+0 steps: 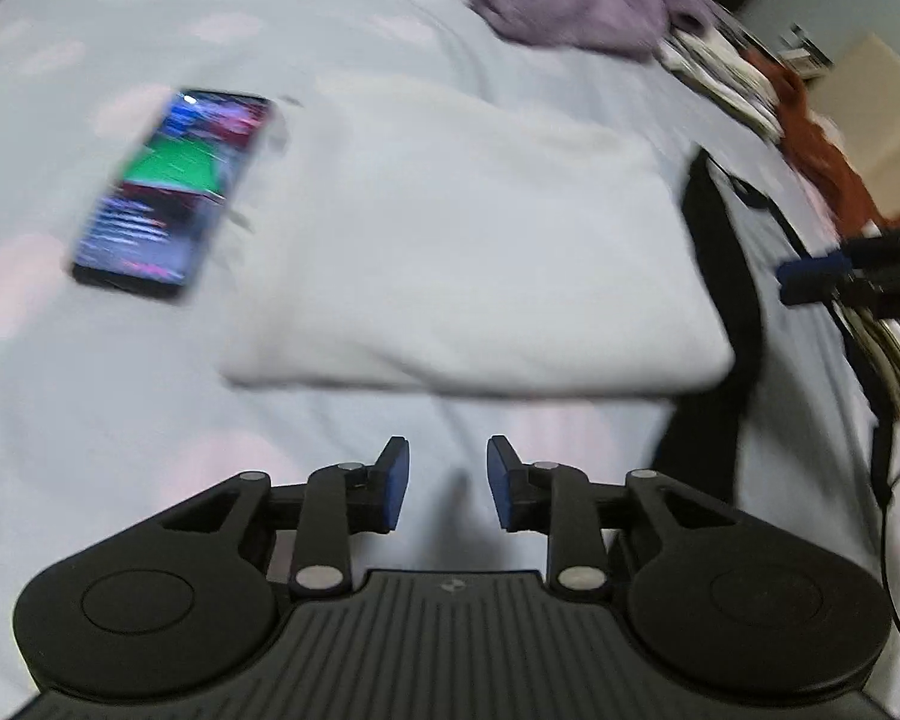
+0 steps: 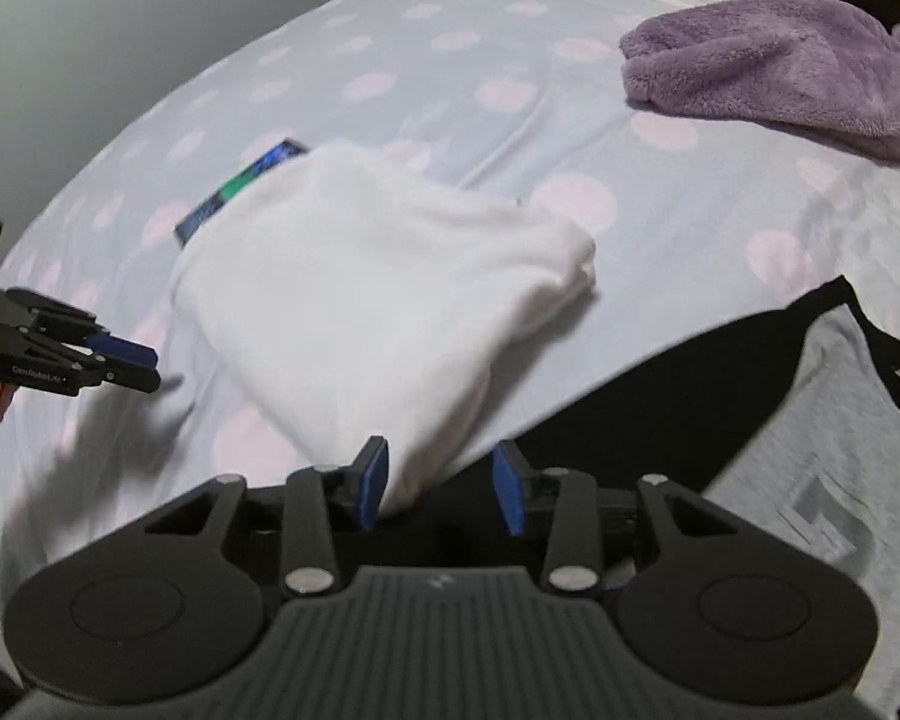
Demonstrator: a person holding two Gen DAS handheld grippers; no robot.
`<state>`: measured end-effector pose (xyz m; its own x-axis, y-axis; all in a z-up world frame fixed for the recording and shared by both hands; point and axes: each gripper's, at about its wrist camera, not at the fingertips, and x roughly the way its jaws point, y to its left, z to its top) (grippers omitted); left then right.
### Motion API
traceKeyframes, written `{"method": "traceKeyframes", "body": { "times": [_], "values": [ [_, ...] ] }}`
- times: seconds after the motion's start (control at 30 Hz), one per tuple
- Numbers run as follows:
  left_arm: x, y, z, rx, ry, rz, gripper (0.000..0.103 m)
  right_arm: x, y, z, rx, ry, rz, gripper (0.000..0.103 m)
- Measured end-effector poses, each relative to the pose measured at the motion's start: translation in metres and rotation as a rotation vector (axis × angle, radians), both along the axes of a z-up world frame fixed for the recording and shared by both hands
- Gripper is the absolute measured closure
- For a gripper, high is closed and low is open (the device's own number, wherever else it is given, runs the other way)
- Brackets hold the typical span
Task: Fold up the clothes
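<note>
White folded garment (image 1: 474, 240) lies flat on the bed (image 1: 330, 18), phone (image 1: 171, 195) touching one edge, grey shirt (image 2: 810, 450) beside; both claws empty, fingers apart.

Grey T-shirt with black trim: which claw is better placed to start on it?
Right, probably. The right claw, open, hovers beside the grey T-shirt with black trim. The left claw, also open, sits beyond the folded white fleece garment, farther off.
</note>
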<state>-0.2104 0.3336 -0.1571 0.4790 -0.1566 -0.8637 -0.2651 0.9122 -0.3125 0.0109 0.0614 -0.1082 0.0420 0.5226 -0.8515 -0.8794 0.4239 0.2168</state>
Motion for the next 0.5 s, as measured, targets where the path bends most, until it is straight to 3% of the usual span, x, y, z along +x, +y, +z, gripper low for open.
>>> {"method": "traceKeyframes", "body": {
  "times": [0.17,0.4,0.5],
  "values": [
    [0.005,-0.002,-0.013,-0.068,0.008,-0.023,0.077,0.001,0.007,-0.011,-0.037,0.023,-0.034,0.056],
    [0.019,-0.053,-0.023,-0.100,0.023,-0.208,0.077,0.007,-0.029,-0.023,-0.138,0.008,-0.069,0.055],
    [0.025,-0.075,-0.027,-0.113,0.029,-0.289,0.077,0.013,-0.049,-0.033,-0.147,0.045,-0.122,0.055]
  ]
}}
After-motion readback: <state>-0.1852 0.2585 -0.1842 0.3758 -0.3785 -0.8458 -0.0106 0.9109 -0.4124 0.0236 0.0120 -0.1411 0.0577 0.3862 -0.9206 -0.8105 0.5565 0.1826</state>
